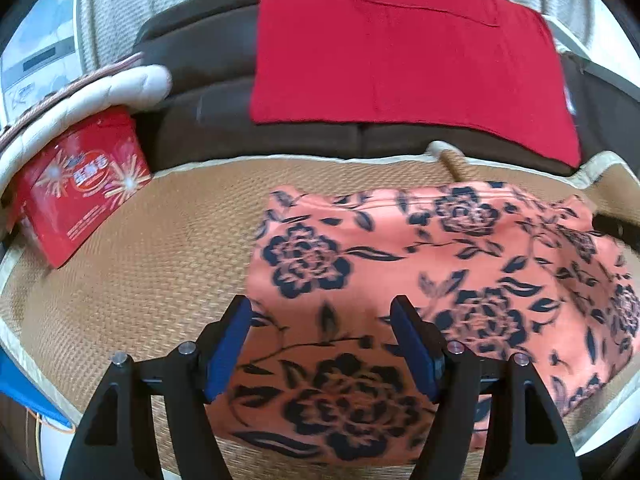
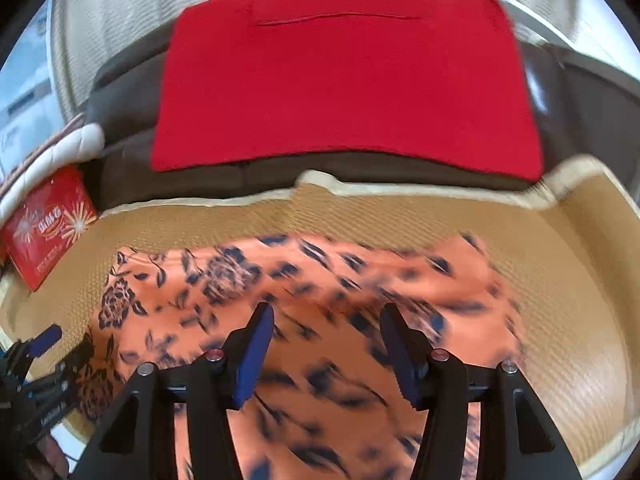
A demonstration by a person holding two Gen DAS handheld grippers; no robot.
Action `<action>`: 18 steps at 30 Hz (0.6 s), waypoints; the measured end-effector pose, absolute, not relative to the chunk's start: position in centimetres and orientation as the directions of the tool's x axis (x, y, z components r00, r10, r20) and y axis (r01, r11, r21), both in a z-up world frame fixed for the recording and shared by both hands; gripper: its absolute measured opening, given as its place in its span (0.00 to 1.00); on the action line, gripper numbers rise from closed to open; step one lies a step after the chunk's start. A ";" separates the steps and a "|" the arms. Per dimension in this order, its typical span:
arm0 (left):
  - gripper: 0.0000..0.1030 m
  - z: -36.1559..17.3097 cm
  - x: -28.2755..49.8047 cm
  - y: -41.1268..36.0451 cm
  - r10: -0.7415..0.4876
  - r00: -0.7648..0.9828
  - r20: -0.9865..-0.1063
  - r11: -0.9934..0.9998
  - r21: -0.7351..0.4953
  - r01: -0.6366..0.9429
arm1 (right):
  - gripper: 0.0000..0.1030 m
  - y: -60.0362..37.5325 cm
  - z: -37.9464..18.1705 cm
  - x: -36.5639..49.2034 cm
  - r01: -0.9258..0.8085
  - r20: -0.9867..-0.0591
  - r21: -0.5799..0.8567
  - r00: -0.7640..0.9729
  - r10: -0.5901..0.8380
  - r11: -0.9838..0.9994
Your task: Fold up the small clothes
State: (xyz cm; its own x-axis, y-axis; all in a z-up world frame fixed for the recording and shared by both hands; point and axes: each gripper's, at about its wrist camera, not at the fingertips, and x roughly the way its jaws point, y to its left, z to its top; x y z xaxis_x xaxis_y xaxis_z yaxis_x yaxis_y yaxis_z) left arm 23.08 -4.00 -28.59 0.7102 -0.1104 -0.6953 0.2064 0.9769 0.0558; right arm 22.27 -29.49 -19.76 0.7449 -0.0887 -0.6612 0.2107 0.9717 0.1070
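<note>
Garments: we counted two, one floral cloth (image 1: 420, 280) on the mat (image 1: 140, 248), one red cloth (image 1: 400, 56) on the sofa | left gripper (image 1: 322, 316) apart | right gripper (image 2: 326, 324) apart, both over the floral cloth | one red box (image 1: 80, 184)

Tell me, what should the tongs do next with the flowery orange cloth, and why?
Probably lower both and pinch its near edge. The left tongs and right tongs hang open above the orange floral cloth, gripping nothing, and it lies unevenly on the woven straw mat.
</note>
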 end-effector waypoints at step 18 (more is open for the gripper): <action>0.85 -31.0 23.1 -7.6 -0.066 0.596 -0.801 0.973 0.081 0.216 | 0.58 -36.7 -24.5 19.9 0.306 -0.752 0.254 0.659 -0.011 0.918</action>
State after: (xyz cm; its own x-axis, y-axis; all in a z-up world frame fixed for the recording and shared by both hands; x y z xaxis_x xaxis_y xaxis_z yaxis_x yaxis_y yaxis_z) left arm 23.09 -7.60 -30.97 0.5955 -0.0658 -0.8006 0.2165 0.9729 0.0811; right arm 19.86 -36.72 -24.53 0.6594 -0.0113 -0.7517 0.3056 0.9176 0.2542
